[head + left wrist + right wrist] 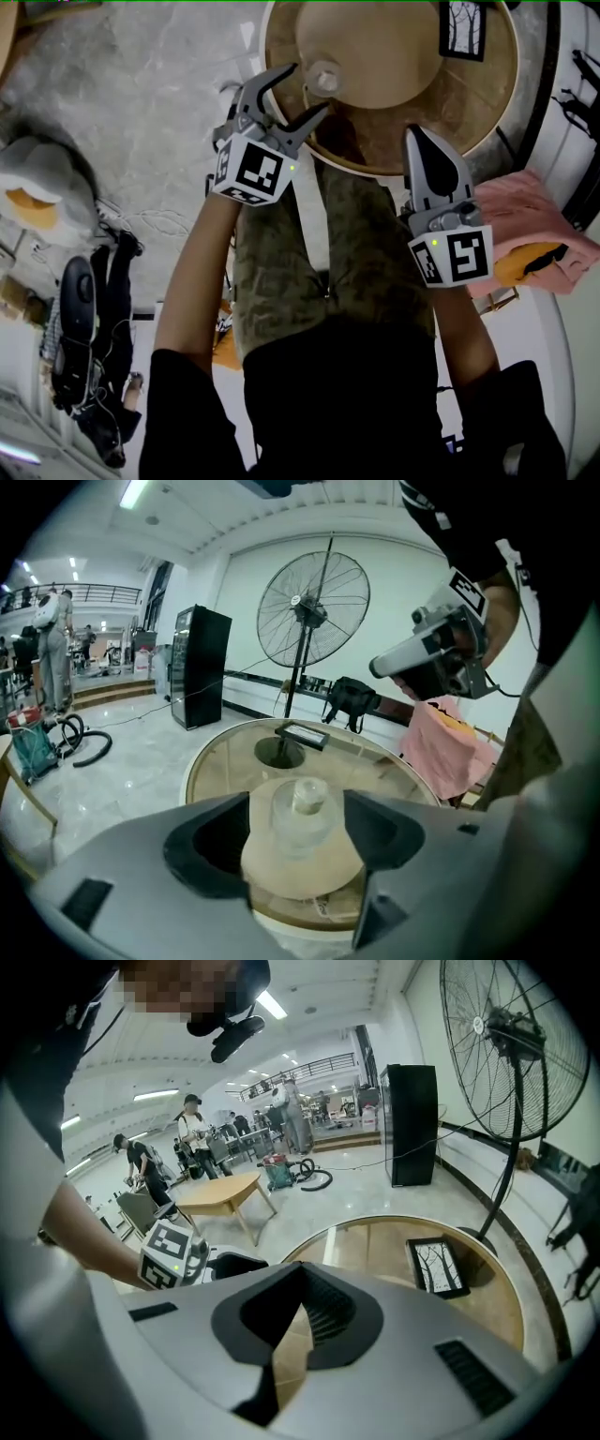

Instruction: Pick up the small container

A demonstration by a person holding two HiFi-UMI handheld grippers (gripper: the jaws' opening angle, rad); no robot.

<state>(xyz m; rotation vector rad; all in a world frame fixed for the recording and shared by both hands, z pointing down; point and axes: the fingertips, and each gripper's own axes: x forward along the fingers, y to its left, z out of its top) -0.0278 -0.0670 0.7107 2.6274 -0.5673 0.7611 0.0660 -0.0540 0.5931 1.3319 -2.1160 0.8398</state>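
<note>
The small clear container point(324, 79) with a knob lid stands on the round glass-topped table point(504, 89), near its front edge. My left gripper point(307, 87) is open, its two dark fingertips right beside the container, one on either side of its near flank. In the left gripper view the container point(300, 803) shows in the gap between the jaws, and no pad presses on it. My right gripper point(418, 133) is shut and empty, hovering over the table's front rim to the right. In the right gripper view its tips point(301, 1268) meet.
A black picture frame point(462, 28) lies on the far side of the table. A pink cloth point(525, 223) hangs over a seat to the right. A tall standing fan point(314, 608) and a black cabinet point(199, 665) stand beyond the table. A person sits at the left point(94, 328).
</note>
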